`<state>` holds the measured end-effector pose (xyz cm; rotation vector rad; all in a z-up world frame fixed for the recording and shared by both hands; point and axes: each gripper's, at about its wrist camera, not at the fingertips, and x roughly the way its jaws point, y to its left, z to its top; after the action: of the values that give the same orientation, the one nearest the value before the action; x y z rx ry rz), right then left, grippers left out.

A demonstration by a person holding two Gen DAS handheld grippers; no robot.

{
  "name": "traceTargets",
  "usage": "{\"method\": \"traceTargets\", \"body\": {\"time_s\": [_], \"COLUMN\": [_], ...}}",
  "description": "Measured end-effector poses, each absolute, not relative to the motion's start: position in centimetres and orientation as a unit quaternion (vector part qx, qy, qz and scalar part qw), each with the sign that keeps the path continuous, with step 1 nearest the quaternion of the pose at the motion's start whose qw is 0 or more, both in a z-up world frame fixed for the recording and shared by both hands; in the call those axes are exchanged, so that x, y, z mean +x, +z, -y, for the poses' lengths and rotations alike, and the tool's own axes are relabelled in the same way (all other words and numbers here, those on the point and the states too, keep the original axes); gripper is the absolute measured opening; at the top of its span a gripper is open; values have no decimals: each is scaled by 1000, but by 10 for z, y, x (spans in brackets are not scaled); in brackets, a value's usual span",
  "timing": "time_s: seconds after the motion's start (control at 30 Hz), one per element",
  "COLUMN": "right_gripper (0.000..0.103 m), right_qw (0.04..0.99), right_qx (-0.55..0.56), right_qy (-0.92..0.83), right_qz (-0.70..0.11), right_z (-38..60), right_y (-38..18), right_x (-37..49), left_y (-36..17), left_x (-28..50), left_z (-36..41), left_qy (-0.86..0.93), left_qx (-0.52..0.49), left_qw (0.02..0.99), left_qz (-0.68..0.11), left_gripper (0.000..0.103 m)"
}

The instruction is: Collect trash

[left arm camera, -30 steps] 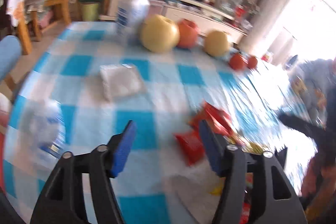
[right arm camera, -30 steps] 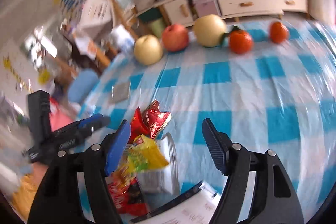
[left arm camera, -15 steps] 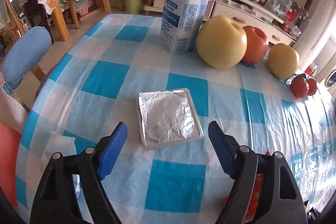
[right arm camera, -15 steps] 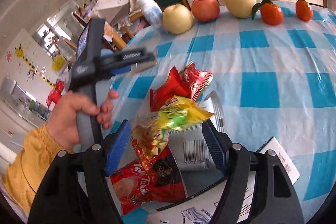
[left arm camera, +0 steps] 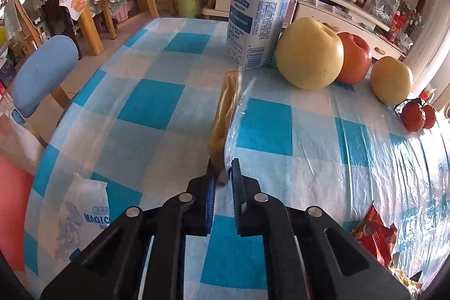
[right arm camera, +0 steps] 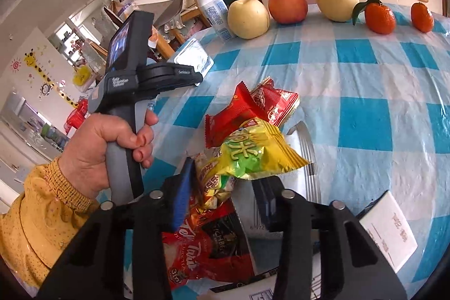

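My left gripper (left arm camera: 223, 177) is shut on the edge of a foil-lidded plastic cup (left arm camera: 229, 111) and holds it on edge above the checked tablecloth (left arm camera: 152, 103). In the right wrist view the left gripper (right arm camera: 197, 76) holds that silver cup (right arm camera: 194, 59) off the table. My right gripper (right arm camera: 225, 184) has its jaws partly closed around a yellow-green snack wrapper (right arm camera: 253, 152). The wrapper tops a heap of trash: red wrappers (right arm camera: 247, 108), a red snack bag (right arm camera: 197, 257) and a silver bag (right arm camera: 303, 159).
A white bottle (left arm camera: 258, 10), two yellow pears (left arm camera: 309, 58), a red apple (left arm camera: 354, 58) and small oranges (left arm camera: 416, 115) line the far table edge. A white wipes packet (left arm camera: 84, 215) lies at the near left. A blue chair (left arm camera: 42, 72) stands left of the table.
My left gripper closed on the foil cup and lifted it on edge off the cloth. My right gripper narrowed around the yellow-green wrapper.
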<state>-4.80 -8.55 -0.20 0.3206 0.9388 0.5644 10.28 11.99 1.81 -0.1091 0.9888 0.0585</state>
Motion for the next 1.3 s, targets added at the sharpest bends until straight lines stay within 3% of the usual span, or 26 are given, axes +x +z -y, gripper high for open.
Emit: {"method": "traceTargets", "body": {"time_s": [0.33, 1.3], "right_gripper": [28, 24], "right_qw": [851, 889], "right_qx": [130, 63], "right_qy": [276, 267], "right_qz": [-427, -366], "right_z": [84, 26], "right_y": [8, 55], "right_x": [-59, -73], "left_y": [42, 84], "left_x": [59, -48], "left_z": [-138, -250], "left_qy": [-17, -37], "left_qx": [-91, -194], "left_qw": [893, 920], "left_qz": [-440, -338], "left_gripper": [10, 10]}}
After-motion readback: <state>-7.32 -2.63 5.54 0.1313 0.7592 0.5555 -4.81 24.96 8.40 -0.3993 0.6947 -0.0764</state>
